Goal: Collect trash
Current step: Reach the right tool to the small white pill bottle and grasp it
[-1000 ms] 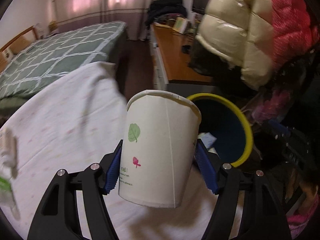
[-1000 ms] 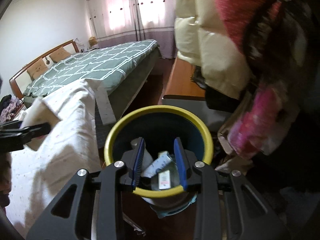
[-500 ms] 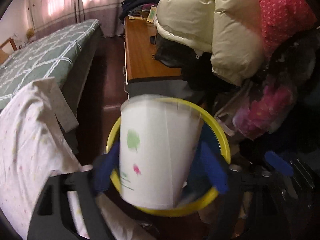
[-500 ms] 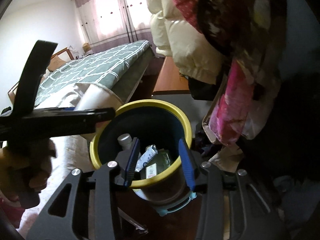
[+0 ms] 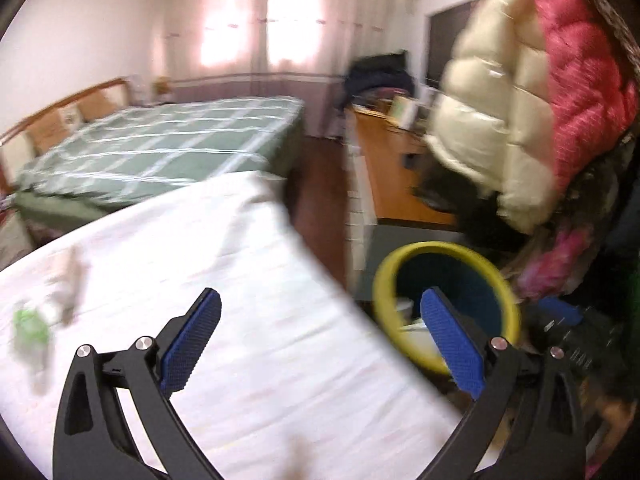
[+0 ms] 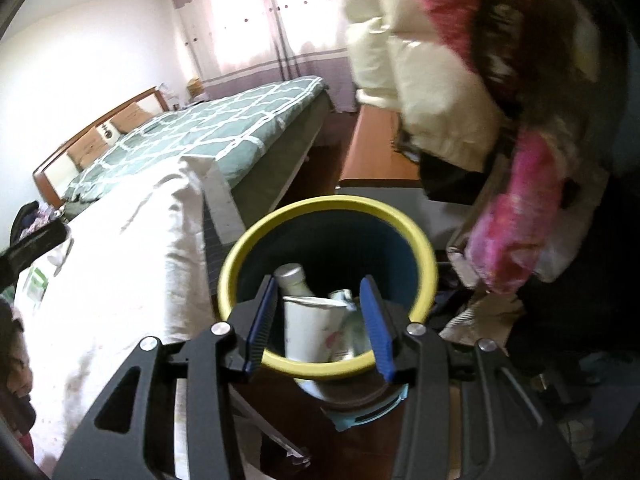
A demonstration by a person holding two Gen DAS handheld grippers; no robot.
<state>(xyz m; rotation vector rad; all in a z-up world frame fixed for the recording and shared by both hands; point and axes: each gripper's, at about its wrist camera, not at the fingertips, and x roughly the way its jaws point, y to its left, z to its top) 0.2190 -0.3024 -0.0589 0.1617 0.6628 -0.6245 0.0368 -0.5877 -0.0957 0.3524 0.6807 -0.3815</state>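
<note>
Left wrist: left gripper (image 5: 320, 344) spread wide, empty, above white sheet (image 5: 248, 280).

Both my grippers empty, jaws apart

My left gripper (image 5: 320, 344) is spread wide, its blue pads (image 5: 188, 340) far from one another and nothing between them; the black arms fan out low in the left wrist view. My right gripper (image 6: 320, 320) is parted more narrowly, blue pads (image 6: 262, 324) facing each other with a clear gap and gripping nothing. At the far left edge of the right wrist view a dark finger of my left gripper shows.
</note>
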